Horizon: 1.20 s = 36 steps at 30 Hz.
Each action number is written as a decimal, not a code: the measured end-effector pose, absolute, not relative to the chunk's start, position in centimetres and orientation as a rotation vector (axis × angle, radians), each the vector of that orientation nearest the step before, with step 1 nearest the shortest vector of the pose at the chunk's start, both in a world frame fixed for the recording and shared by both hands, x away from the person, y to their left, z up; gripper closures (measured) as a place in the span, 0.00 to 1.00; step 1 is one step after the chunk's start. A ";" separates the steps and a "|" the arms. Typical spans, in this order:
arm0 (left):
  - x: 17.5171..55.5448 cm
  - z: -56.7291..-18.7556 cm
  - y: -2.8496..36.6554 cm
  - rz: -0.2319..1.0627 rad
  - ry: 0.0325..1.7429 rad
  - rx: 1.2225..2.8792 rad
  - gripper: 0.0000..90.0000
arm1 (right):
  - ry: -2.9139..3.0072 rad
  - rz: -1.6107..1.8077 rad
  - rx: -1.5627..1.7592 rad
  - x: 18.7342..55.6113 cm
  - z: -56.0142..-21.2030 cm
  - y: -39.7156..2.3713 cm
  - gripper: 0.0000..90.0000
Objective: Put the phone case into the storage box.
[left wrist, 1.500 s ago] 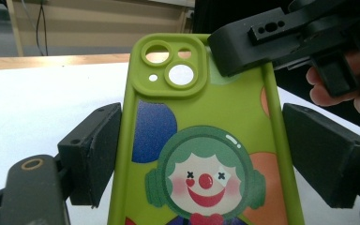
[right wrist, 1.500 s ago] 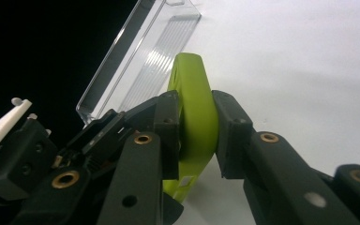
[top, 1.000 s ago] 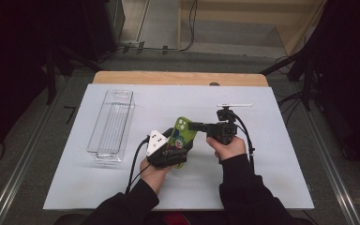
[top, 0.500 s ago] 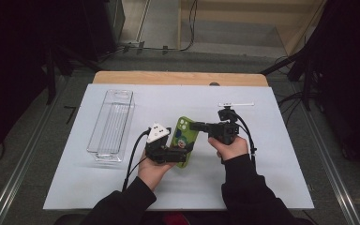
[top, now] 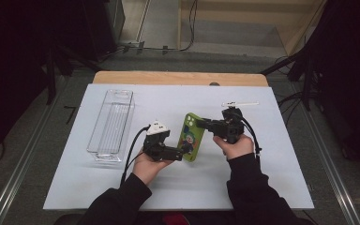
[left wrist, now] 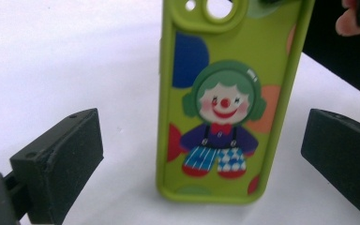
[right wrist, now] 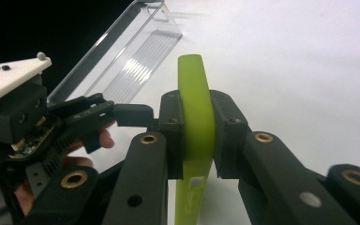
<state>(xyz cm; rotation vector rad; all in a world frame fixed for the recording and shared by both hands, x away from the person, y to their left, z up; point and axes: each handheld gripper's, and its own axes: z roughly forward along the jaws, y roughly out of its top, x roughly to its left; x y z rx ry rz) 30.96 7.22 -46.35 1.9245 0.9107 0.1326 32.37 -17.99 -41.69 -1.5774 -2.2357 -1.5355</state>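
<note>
Left gripper (left wrist: 201,154) jaws newly parted off glossy green phone case (left wrist: 225,108), right gripper (right wrist: 198,136) clamping its rim.

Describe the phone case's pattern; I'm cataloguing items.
Lime green phone case with a cartoon clown and coloured dots; clearest in left gripper view.

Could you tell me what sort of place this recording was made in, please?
Probably a lab or studio set up for recording handling work: a white-topped table under dark surroundings, metal floor rails, cables on the floor, and a person working a green phone case with two hand-held grippers.
</note>
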 end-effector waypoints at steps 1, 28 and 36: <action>31.0 -46.3 7.3 0.128 0.911 1.936 0.00 | -2.251 -1.539 -1.579 32.3 -41.6 -18.0 0.83; 31.6 -45.8 7.6 0.096 0.886 1.996 0.03 | -2.562 -1.715 -1.541 30.5 -41.0 -17.5 0.83; 31.4 -45.2 7.0 0.133 0.843 2.033 0.03 | -2.585 -1.725 -1.511 30.0 -40.8 -16.7 0.83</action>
